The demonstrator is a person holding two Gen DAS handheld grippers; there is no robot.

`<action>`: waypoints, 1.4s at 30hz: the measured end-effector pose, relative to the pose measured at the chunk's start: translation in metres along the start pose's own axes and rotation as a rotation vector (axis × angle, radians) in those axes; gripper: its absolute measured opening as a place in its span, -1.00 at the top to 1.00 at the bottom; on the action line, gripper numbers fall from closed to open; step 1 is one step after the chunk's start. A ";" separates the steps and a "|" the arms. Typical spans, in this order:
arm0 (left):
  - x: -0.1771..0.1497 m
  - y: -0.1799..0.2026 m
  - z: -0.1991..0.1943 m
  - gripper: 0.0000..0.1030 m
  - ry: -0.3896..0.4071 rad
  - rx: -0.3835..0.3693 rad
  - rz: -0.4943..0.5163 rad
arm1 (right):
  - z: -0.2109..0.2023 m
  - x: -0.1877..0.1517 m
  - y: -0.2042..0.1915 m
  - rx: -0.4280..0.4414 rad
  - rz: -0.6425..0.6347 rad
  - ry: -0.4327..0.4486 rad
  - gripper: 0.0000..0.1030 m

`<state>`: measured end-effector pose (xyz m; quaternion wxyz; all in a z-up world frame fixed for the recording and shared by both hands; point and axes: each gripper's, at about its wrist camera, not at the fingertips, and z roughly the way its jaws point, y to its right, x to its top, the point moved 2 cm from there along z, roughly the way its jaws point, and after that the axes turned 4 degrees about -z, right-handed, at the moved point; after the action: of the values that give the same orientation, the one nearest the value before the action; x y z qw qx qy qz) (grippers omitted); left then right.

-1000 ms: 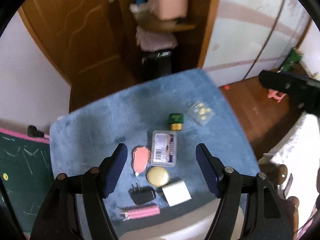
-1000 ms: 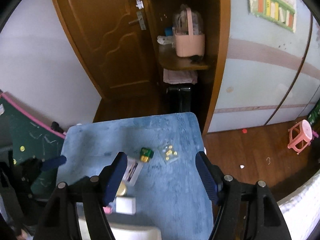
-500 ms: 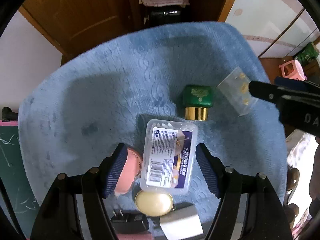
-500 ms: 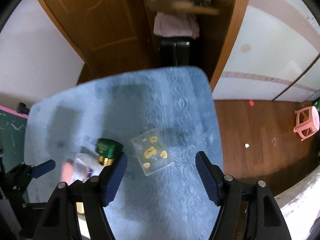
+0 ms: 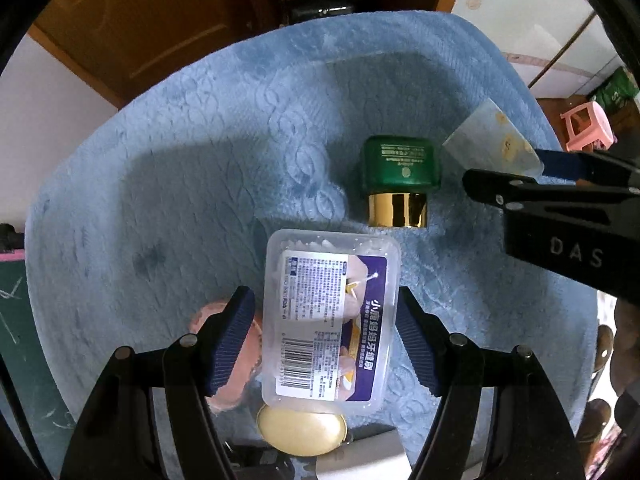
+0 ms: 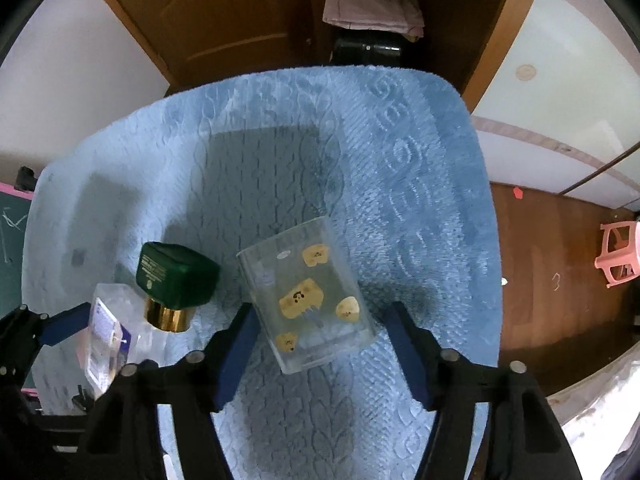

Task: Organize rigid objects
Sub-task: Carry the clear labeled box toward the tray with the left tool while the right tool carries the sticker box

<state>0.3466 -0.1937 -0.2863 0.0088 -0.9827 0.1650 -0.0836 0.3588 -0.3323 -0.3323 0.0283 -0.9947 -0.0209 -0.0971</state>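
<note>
Left wrist view: we see the left hand-held gripper (image 5: pixel 324 340) spread around the floss box (image 5: pixel 330 316), while the right hand-held gripper (image 6: pixel 318 346), jaws just closing, straddles the clear case (image 6: pixel 306 296) without contact.

The floss box (image 5: pixel 328 320) covers the top of the yellow disc (image 5: pixel 300 434) and part of the pink piece (image 5: pixel 224 384), which the left finger (image 5: pixel 228 340) also hides. The white block (image 5: pixel 360 454) is cut off at the bottom edge, and the label's print is too small to read.
</note>
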 end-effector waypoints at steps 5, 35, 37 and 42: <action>-0.004 0.006 0.003 -0.29 0.015 0.003 0.028 | 0.003 0.000 -0.007 -0.022 -0.020 0.014 -0.13; -0.124 -0.049 -0.223 -0.28 0.300 -0.083 -0.058 | -0.219 -0.134 -0.060 0.119 0.057 0.317 -0.11; -0.138 -0.052 -0.237 -0.28 0.325 -0.093 -0.063 | -0.241 -0.153 -0.069 0.129 0.054 0.347 -0.11; -0.165 -0.056 -0.260 -0.29 0.373 -0.118 -0.071 | -0.279 -0.194 -0.088 0.128 0.041 0.398 -0.11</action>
<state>0.1674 -0.0847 -0.0539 -0.0825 -0.9542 0.1335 -0.2547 0.1111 -0.2687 -0.0924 0.0969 -0.9522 -0.0007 -0.2897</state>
